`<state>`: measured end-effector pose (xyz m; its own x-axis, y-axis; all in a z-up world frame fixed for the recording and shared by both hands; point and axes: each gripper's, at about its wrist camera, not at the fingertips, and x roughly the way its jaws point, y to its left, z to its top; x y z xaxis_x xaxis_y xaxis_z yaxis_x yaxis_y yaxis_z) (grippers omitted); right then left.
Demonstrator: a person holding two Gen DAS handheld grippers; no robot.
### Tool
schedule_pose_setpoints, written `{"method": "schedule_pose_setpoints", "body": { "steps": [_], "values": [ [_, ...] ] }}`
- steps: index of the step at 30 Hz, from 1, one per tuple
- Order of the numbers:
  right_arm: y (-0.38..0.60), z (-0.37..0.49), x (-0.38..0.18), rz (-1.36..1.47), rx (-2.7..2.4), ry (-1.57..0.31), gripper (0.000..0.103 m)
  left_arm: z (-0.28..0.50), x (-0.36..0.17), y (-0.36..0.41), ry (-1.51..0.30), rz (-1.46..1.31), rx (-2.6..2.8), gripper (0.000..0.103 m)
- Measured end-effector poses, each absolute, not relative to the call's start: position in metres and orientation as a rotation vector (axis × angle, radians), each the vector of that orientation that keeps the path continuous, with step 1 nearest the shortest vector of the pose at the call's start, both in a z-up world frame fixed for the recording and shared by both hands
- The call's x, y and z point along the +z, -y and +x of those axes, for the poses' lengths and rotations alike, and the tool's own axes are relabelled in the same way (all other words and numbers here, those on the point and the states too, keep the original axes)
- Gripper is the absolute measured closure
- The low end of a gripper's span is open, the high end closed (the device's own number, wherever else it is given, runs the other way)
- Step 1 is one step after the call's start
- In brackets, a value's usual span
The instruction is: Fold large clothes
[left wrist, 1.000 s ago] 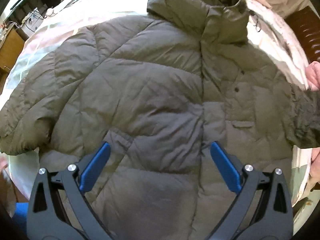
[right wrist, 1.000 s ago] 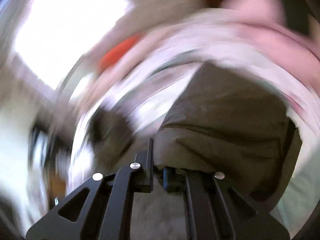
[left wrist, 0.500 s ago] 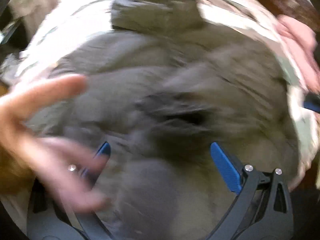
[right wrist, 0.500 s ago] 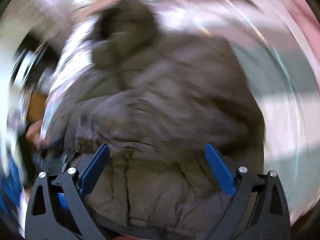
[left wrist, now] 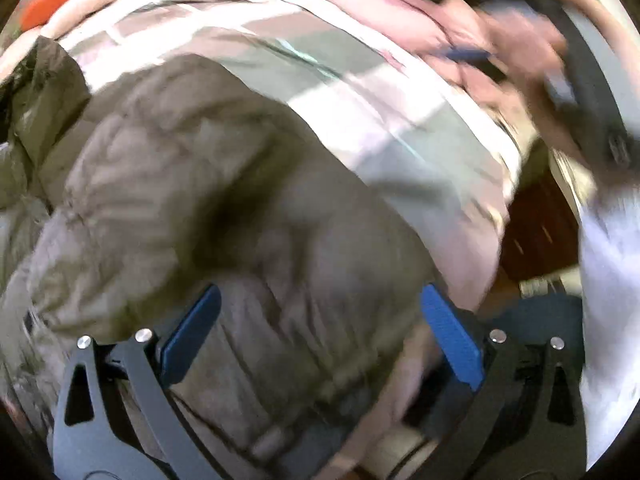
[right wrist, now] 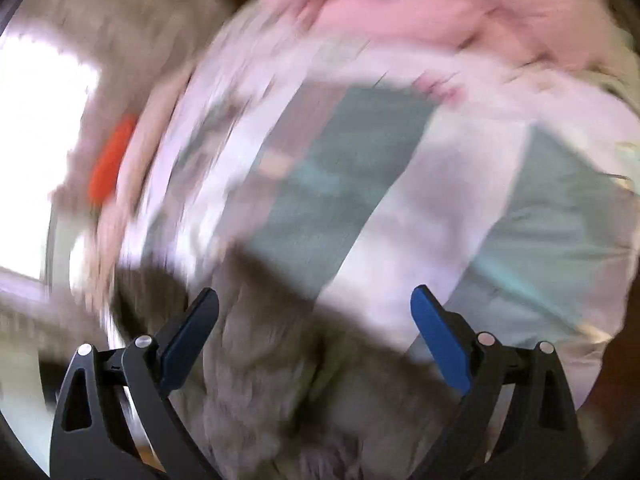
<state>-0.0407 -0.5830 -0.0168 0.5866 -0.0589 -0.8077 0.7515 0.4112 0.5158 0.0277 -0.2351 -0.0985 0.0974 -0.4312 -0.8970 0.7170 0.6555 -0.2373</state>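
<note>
- Both wrist views have swung since half a second ago: left view no longer centres on the jacket front, now looks across its right side toward the bed edge; bare hand that blurred the left of that view is gone from there.
- Right view has turned off the jacket body onto the bedsheet; a second ago its fingers were pinched on fabric, now spread.
- Left gripper (left wrist: 320, 340) jaws wide, nothing between the blue pads (left wrist: 190, 332); hovers over the olive puffer jacket (left wrist: 192, 200).
- Right gripper (right wrist: 314, 340) jaws wide too, holding nothing; grey-olive jacket fabric (right wrist: 280, 360) sits below and between the fingers, contact cannot be told through blur.
- Jacket lies bunched on the bed, hood (left wrist: 44, 92) at far left of left view.
- Patchwork bedsheet (right wrist: 440, 220) in pale pink, white and teal blocks under and beyond jacket.
- Pink garment (right wrist: 400, 12) heaped at far edge of bed.
- Orange object (right wrist: 110, 160) beside bed, left of right view; too blurred to name.
- Blurred bare hand (left wrist: 520, 52) at upper right of left view.
- Both frames heavily motion-smeared.
</note>
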Motion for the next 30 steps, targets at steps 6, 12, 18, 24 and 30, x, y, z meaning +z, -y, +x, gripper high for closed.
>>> {"method": "schedule_pose_setpoints", "body": {
  "steps": [6, 12, 18, 24, 30],
  "values": [
    [0.535, 0.006, -0.051, 0.864, -0.373, -1.079, 0.006, 0.106, -0.127, 0.130, -1.396, -0.052, -0.400, 0.002],
    [0.422, 0.054, -0.107, 0.892, 0.014, -1.370, 0.006, 0.147, -0.155, -0.014, -1.421, -0.550, -0.034, 0.002],
    [0.361, 0.077, -0.141, 0.763, -0.013, -1.463, 0.038, 0.186, -0.200, -0.015, -1.480, -0.461, -0.077, 0.078],
    [0.357, 0.096, -0.126, 0.688, -0.081, -1.355, 0.083, 0.213, -0.150, -0.005, -1.267, -0.275, -0.060, 0.083],
    [0.335, 0.082, -0.137, 0.707, -0.063, -1.507, 0.035, 0.214, -0.162, 0.018, -1.300, -0.087, -0.016, 0.074]
  ]
}}
